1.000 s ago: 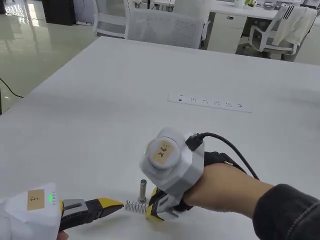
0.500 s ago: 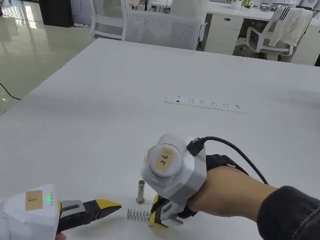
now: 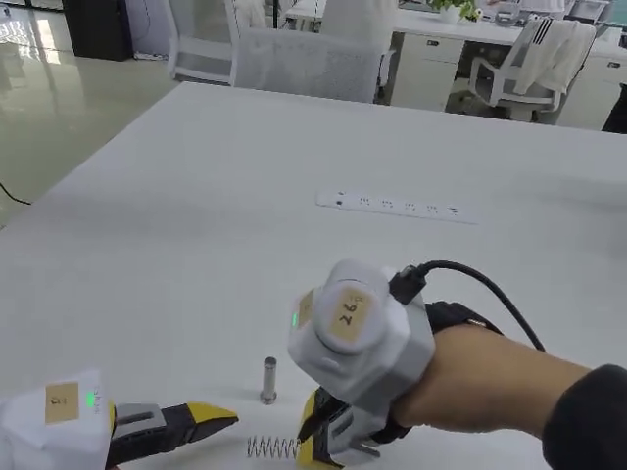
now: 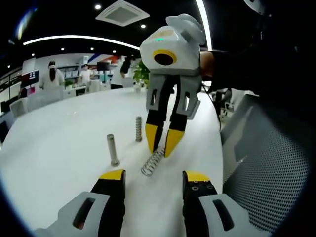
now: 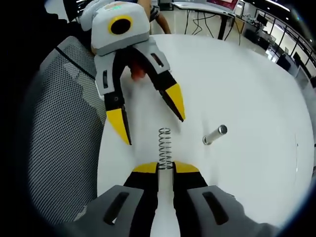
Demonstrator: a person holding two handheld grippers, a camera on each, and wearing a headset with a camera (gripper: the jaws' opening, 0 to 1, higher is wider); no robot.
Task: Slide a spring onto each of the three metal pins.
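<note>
Fingers [image 5: 146, 169] of right gripper [image 5: 165, 167] closed on spring [image 5: 164, 143], left gripper [image 4: 154, 176] fingers spread, empty

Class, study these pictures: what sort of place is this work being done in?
Probably an open-plan office: a mesh chair and desks stand behind the white table, a power strip lies on it, and an air vent sits in the ceiling.

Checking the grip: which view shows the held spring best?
Right gripper view: the spring runs full length, one end pinched in the right gripper. The left gripper view shows it slanted; the head view, small, partly hidden.
</note>
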